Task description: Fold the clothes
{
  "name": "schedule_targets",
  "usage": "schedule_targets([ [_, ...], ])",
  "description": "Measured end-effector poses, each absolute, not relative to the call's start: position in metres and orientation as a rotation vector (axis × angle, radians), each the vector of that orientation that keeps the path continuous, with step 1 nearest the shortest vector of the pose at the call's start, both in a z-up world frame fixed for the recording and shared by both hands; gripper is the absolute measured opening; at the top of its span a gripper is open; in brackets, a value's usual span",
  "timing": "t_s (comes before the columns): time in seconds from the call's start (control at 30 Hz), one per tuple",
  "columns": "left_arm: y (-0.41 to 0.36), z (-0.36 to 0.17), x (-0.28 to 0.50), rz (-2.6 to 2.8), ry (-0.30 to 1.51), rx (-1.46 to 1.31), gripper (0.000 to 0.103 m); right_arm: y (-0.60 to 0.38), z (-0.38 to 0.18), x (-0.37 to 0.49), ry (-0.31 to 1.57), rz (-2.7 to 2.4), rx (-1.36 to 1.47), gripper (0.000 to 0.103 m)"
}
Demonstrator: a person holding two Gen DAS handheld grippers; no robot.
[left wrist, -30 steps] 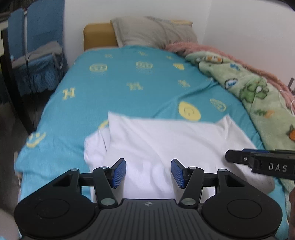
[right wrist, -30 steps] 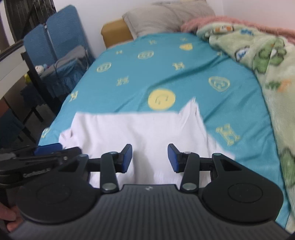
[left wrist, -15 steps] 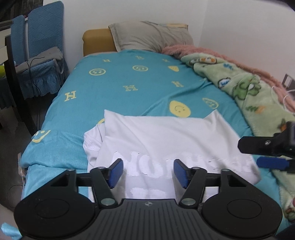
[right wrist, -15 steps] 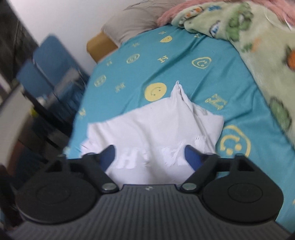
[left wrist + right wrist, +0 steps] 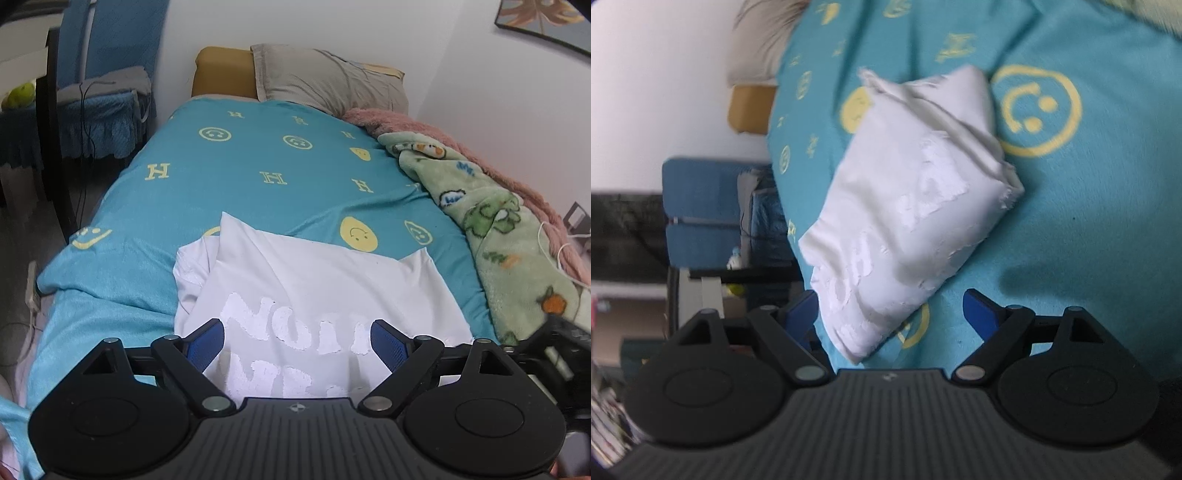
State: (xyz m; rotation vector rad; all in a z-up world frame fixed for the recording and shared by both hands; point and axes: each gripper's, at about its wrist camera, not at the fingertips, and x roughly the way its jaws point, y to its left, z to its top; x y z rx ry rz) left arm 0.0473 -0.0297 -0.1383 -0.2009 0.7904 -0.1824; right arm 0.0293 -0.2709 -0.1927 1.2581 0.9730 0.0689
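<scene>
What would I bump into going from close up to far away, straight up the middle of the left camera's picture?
left gripper → white T-shirt with raised lettering → teal bedsheet with smiley faces → grey pillow → white wall

Each handheld gripper was matte black plastic. The left gripper had a ribbed central housing with a small round emblem, two large round discs at its sides, and angled linkage arms with triangular cut-outs and silver pivot screws. Its fingers carried textured blue pads. The right gripper had the same ribbed body, discs, silver screws and blue-padded fingers.
</scene>
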Motion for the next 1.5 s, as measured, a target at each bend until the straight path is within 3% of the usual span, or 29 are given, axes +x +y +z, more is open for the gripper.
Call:
schedule_targets([
  [0.13,-0.027,-0.139,0.05,-0.201,0.809,-0.273,0.088,-0.275,-0.207,0.035,0.92,-0.037,1.316,0.086],
  [0.2,-0.025,-0.139,0.051,-0.216,0.82,-0.314,0.088,-0.276,-0.21,0.038,0.901,-0.081,1.322,0.072],
  [0.27,-0.023,-0.14,0.051,-0.245,0.831,-0.367,0.088,-0.275,-0.212,0.04,0.894,-0.106,1.32,0.065],
  [0.37,-0.02,-0.141,0.052,-0.313,0.854,-0.463,0.088,-0.274,-0.209,0.039,0.875,-0.115,1.301,0.035],
  [0.5,-0.02,-0.148,0.054,-0.461,0.908,-0.617,0.088,-0.27,-0.195,0.036,0.811,-0.063,1.264,0.024],
  [0.9,-0.043,-0.222,0.081,-0.568,1.142,-0.936,0.089,-0.273,-0.173,0.041,0.714,0.022,1.221,0.02],
  [1.13,-0.022,-0.237,0.096,-0.39,1.069,-1.043,0.088,-0.281,-0.169,0.033,0.681,0.018,1.233,0.019],
  [1.37,0.017,-0.224,0.09,-0.342,0.852,-1.24,0.083,-0.286,-0.167,0.026,0.643,0.025,1.252,0.019],
  [1.5,0.015,-0.224,0.094,-0.325,0.857,-1.236,0.082,-0.288,-0.169,0.024,0.642,0.025,1.272,0.019],
])
